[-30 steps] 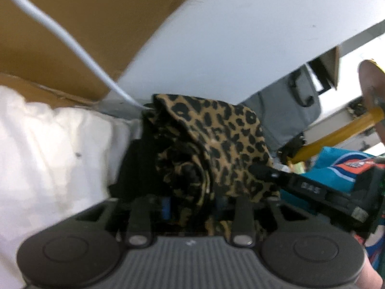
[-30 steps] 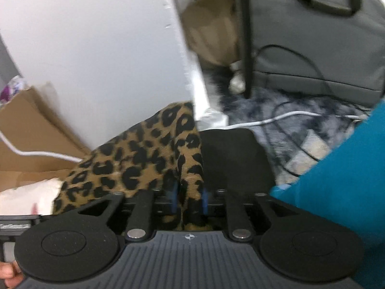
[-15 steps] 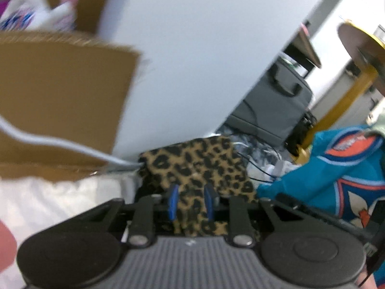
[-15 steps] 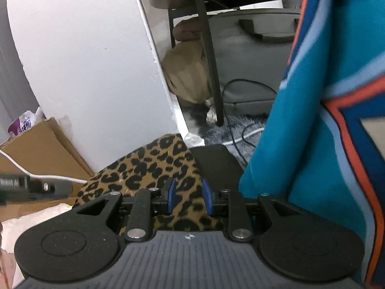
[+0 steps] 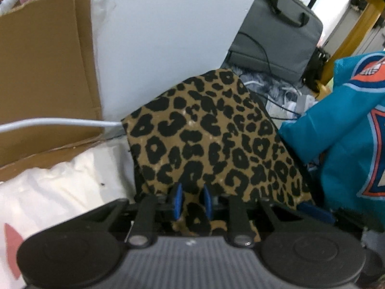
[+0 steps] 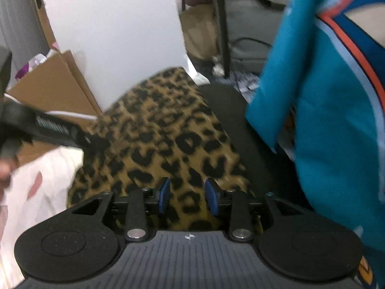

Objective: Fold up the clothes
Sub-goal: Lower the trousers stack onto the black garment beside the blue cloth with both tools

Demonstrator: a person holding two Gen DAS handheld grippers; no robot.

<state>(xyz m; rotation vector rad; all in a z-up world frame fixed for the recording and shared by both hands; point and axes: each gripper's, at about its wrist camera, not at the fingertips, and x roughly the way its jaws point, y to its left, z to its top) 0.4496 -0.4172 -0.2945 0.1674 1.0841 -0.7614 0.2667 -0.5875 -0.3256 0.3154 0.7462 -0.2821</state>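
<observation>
Both tongs were down on the leopard-print cloth point(image 5: 216, 139), so that's where the action was. Left tongs point(image 5: 192, 201) had narrowed right down and were pinching a fold of that cloth between the blue pads point(image 5: 177, 200); the jaws had just been closing, and the fabric was bunched up between them. Right tongs point(image 6: 188, 196) were a different story: jaws had just been opening, blue pads point(image 6: 164, 193) standing apart with the leopard print lying flat in the gap, and I couldn't see either pad pressing on it, so I'd call that a loose, let-go state. The cloth itself was draped over something black point(image 6: 231, 120), with that dark stuff poking out along its right edge in the right wrist view. Just left of it sat a white pillowy fabric point(image 5: 55, 187) with a pink mark, and behind that some flat brown cardboard point(image 5: 43, 72) leaning on a white wall panel point(image 5: 168, 24), with a grey cable point(image 5: 60, 122) running in to the cloth's left edge. On the right hung a teal jersey point(image 5: 349, 132) with orange and blue trim, close beside the leopard cloth. Further back was a grey bag point(image 5: 279, 38) on the floor. The right wrist view was pretty blurry, fwiw.
</observation>
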